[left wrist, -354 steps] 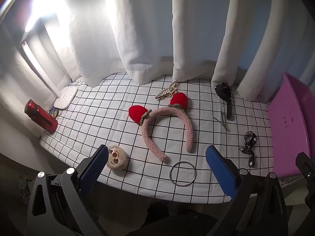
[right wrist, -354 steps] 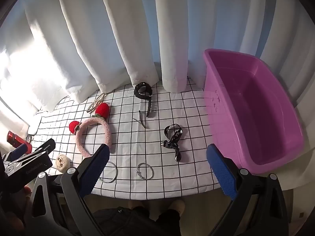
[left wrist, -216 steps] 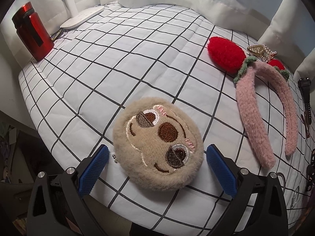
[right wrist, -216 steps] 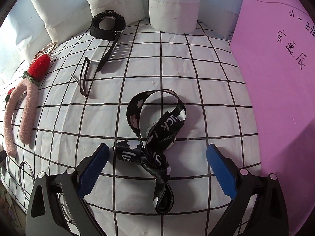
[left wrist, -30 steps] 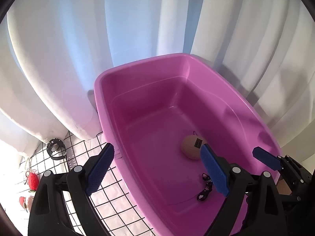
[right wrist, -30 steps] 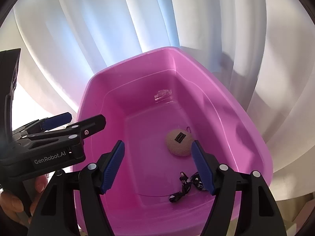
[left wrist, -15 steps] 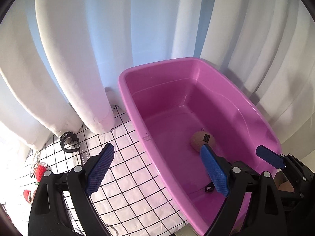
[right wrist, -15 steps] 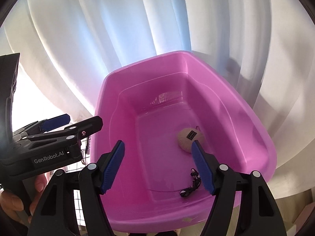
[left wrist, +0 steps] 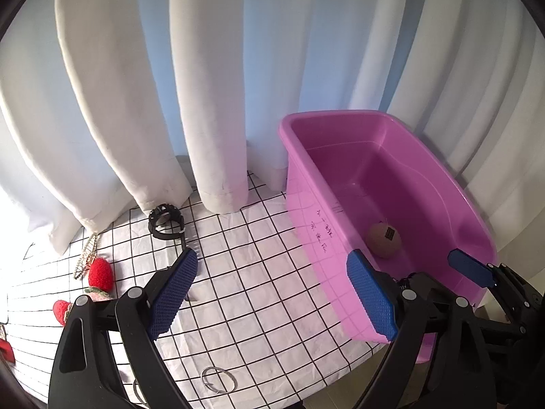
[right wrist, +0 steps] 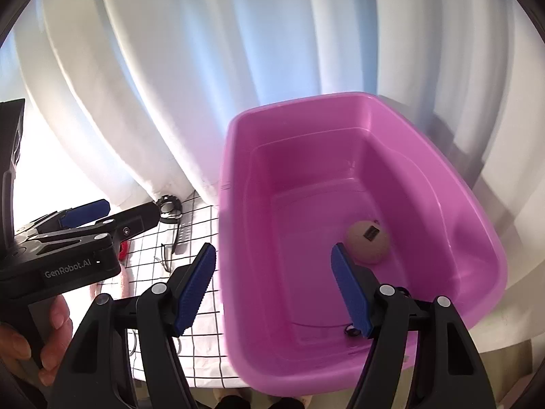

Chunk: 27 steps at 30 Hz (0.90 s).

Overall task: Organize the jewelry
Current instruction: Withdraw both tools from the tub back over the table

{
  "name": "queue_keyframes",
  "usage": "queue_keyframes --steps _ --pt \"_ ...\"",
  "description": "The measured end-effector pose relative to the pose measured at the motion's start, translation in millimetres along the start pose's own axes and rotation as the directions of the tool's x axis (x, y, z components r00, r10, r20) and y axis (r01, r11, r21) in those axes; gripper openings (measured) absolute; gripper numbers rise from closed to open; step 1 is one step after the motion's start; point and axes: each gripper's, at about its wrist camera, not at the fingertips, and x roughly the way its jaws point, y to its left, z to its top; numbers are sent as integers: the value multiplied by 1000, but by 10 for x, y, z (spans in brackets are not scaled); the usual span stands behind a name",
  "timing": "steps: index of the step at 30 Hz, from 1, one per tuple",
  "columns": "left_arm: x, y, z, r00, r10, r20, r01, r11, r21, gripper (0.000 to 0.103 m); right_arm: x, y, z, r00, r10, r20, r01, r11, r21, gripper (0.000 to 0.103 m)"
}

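A pink plastic tub stands at the right end of the checked tablecloth. In it lie a round beige plush purse and a black ribbon lanyard, mostly hidden behind my fingers. My left gripper is open and empty above the cloth left of the tub. My right gripper is open and empty over the tub's near left part. On the cloth lie a black watch, a red-eared pink headband, a pearl hair clip and silver bangles.
White curtains hang along the back of the table. A black hairpin lies near the watch strap. A red object sits at the far left edge. The table's front edge runs just below the bangles.
Both grippers have swung left and back from the tub. More of the checked cloth, the watch and the headband has come into view. Nothing was picked up.
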Motion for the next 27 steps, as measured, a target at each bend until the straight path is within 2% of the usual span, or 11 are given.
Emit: queue_keyframes --steps 14,22,27 --pt "-318 793 -442 997 79 -1 -78 984 -158 88 65 738 -117 993 113 -30 -116 985 -129 67" --pt "-475 1288 -878 983 181 -17 -180 955 -236 88 249 1177 -327 979 177 -97 -194 959 -208 67" --pt "-532 1605 -1214 971 234 -53 -239 922 -304 88 430 1366 -526 968 200 -155 -233 941 -244 67"
